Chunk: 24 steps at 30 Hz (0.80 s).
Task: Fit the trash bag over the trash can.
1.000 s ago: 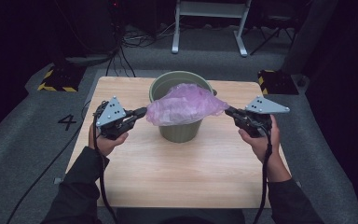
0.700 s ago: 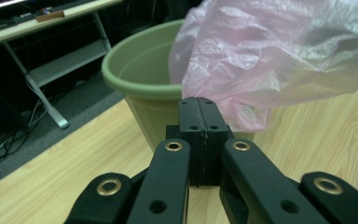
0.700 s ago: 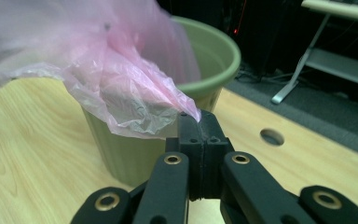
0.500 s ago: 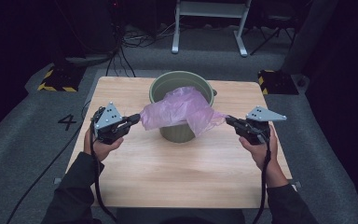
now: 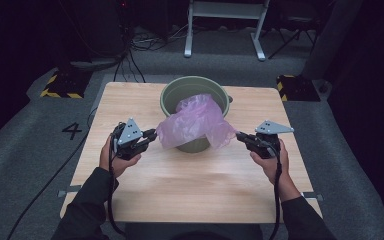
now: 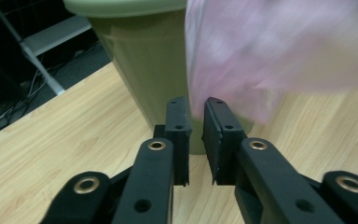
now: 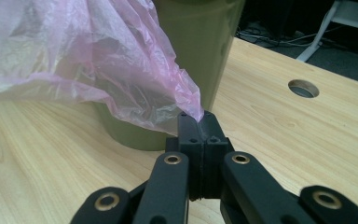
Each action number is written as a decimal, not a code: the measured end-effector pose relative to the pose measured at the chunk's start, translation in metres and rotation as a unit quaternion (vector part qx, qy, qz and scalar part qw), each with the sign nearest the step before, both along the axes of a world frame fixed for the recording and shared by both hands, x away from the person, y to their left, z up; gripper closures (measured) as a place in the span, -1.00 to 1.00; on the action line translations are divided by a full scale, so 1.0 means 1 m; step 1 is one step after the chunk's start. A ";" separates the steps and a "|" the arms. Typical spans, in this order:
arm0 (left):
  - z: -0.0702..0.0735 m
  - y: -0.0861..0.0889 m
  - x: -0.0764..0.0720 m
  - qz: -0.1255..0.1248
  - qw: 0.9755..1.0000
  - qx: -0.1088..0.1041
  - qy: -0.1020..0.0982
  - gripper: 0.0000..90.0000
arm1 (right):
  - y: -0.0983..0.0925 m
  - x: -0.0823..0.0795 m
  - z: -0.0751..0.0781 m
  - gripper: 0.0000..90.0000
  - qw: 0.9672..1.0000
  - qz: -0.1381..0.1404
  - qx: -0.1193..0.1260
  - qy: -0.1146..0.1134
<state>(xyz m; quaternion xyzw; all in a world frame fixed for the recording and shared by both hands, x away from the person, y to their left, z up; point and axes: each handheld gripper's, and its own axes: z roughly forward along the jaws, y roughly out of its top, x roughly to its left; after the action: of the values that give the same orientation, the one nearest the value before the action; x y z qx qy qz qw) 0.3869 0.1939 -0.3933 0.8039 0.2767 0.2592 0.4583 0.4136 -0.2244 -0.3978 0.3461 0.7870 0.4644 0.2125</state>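
Toward the wooden surface's (image 5: 190, 185) far edge, a thin pink plastic bag (image 5: 195, 122) drapes an olive-green plastic bucket (image 5: 185, 90). The left gripper (image 6: 196, 109) has just been opening, jaws parted, film apart from them; the right gripper (image 7: 199, 122) stays clenched on a bag corner. One-sided pull could slide the bag off the rim.

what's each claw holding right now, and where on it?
Right claw is shut on a corner of the pink bag. Left claw has just been opening; the bag hangs at its tips, not pinched.

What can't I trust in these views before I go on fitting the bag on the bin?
- Inside of the green bin, high view: the pink bag covers most of it.
- Bag edge by the left hand-held gripper, left gripper view: blurred, so contact is unclear.
- Bin base, right gripper view: hidden behind the bag.
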 end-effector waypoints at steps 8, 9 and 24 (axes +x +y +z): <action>0.009 -0.009 -0.022 0.003 1.000 -0.025 -0.018 -0.64 | -0.007 -0.003 0.000 0.70 0.999 0.005 0.027 -0.036; 0.011 -0.011 -0.027 0.001 0.999 -0.029 -0.025 -0.65 | -0.007 -0.004 0.000 0.54 0.999 0.003 0.024 -0.041; 0.027 -0.027 -0.082 -0.008 0.998 -0.047 -0.051 -0.65 | -0.011 -0.041 0.017 -0.35 0.993 0.022 0.001 -0.115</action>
<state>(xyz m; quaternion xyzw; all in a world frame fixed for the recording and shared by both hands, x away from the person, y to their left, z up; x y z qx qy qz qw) 0.3047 0.1667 -0.3663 0.7691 0.2588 0.2831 0.5113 0.3722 -0.2358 -0.3808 0.2734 0.7642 0.5062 0.2916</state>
